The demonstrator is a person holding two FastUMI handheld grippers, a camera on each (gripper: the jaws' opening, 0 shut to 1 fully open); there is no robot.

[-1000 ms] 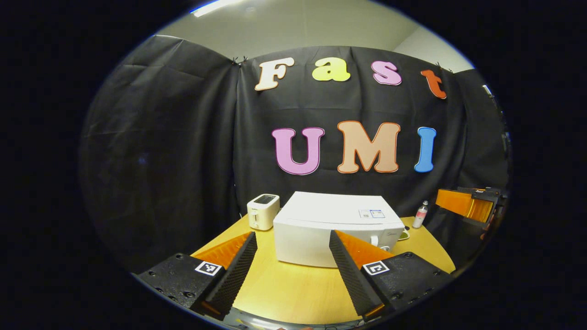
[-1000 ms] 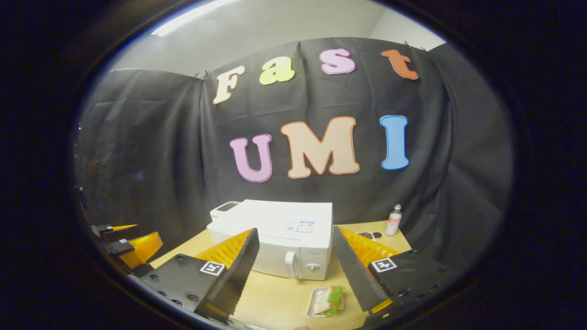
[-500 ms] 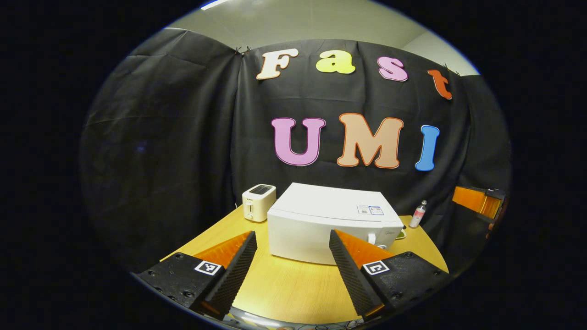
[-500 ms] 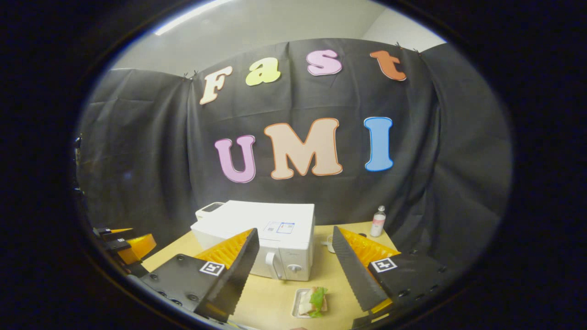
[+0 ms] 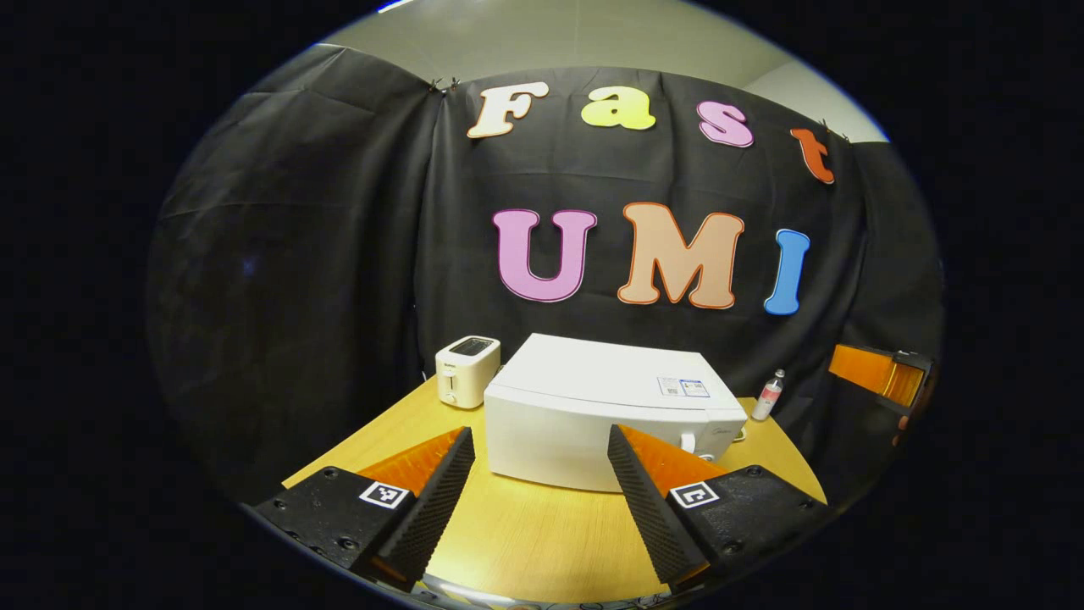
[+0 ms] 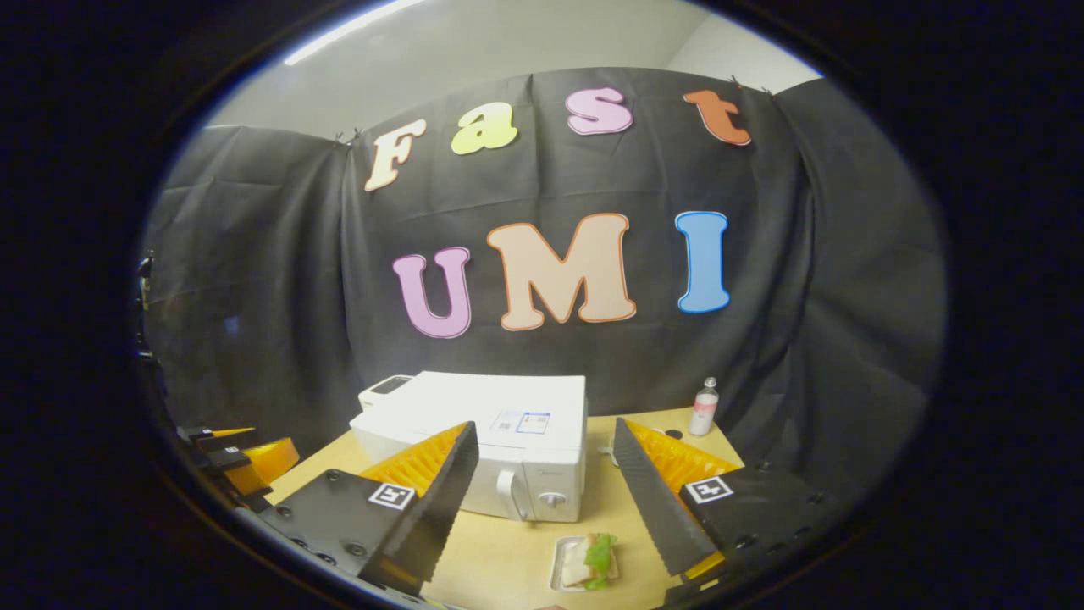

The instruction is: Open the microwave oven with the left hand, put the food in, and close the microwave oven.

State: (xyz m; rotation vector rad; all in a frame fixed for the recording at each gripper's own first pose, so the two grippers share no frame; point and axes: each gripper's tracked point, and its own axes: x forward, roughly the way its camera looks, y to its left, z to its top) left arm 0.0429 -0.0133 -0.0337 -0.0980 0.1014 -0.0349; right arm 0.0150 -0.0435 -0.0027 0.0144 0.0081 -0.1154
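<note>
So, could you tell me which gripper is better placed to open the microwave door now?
Left, probably. The left gripper is open and faces the closed microwave. The right gripper, also open, sits over the sandwich tray, suiting the food step.

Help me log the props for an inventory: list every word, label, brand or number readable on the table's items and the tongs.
Nothing is legible.
Sticker on top of the microwave: print too small.
Mark on the microwave's front: blurred.
Bottle label: too small.
Toaster front: tiny marks, unreadable.
Square tags on left tongs and right tongs: patterns, no words.
</note>
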